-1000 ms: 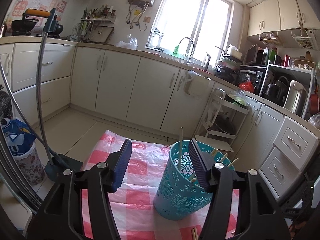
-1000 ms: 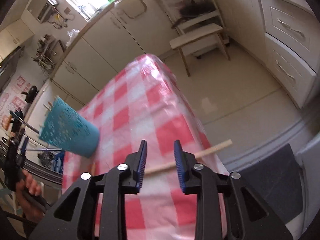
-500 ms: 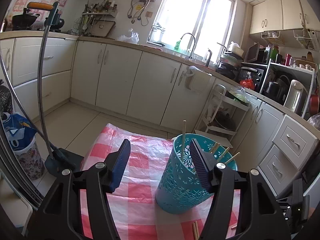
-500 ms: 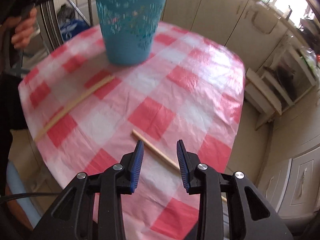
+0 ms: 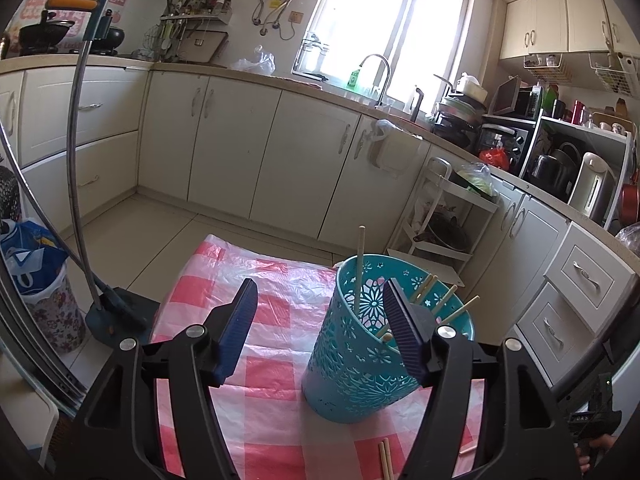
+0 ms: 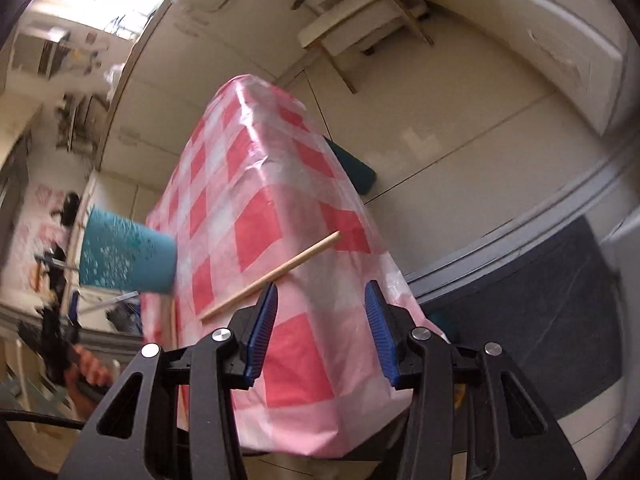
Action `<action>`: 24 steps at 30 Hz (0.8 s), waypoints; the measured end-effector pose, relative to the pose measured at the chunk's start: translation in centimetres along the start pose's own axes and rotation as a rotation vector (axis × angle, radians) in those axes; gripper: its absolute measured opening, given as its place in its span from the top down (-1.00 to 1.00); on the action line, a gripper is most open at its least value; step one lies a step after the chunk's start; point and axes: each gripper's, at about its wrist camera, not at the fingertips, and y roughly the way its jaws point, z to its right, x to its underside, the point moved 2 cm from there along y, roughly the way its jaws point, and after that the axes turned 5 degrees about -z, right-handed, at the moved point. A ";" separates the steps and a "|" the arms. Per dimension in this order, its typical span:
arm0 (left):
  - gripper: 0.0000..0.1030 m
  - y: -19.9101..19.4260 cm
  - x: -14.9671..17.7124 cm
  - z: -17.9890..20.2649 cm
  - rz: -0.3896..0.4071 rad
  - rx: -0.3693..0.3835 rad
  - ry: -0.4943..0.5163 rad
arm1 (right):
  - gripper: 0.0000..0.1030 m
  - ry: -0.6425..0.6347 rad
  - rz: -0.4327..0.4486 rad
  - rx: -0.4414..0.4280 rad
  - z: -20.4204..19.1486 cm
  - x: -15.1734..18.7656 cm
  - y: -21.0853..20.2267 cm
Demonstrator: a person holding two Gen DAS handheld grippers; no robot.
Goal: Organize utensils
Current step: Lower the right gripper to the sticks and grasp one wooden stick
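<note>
A teal cut-out utensil holder (image 5: 360, 364) stands on the pink checked tablecloth (image 5: 280, 412) with several wooden chopsticks (image 5: 360, 264) leaning in it. My left gripper (image 5: 320, 300) is open and its jaws are opening. The right finger overlaps the holder's rim, and no pad presses on it. A pair of chopsticks (image 5: 385, 458) lies near the holder's base. In the right wrist view a single chopstick (image 6: 280, 270) lies across the table corner, just beyond the left finger. My right gripper (image 6: 321, 292) is opening with nothing between its pads. The holder (image 6: 124, 256) sits far left.
A long-handled dustpan (image 5: 114, 316) and a bag-lined bin (image 5: 40, 280) stand left of the table. Cabinets, a white trolley (image 5: 444, 216) and drawers ring the room. A wooden stool (image 6: 360, 12), a dark mat (image 6: 540, 320) and the table's edge (image 6: 360, 208) lie ahead.
The right gripper swung from facing the holder across the table to facing along the table corner, and its jaws spread wider. The left jaws widened slightly; the holder stayed put.
</note>
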 end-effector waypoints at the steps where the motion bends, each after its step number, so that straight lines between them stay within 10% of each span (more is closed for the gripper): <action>1: -0.20 0.1 0.1 0.1 -0.002 0.000 0.002 | 0.13 0.029 0.000 -0.037 0.4 0.0 0.3; 9: -0.22 0.8 0.7 1.1 -0.019 0.000 0.026 | 0.14 0.171 0.037 -0.227 1.8 -0.9 0.6; 18: -0.25 1.5 0.9 1.6 -0.032 -0.007 0.036 | 0.73 0.190 0.039 -0.246 1.0 -2.3 2.0; 24: -0.26 1.9 1.0 1.9 -0.040 -0.005 0.041 | 0.76 0.165 0.064 -0.231 0.9 -2.8 2.1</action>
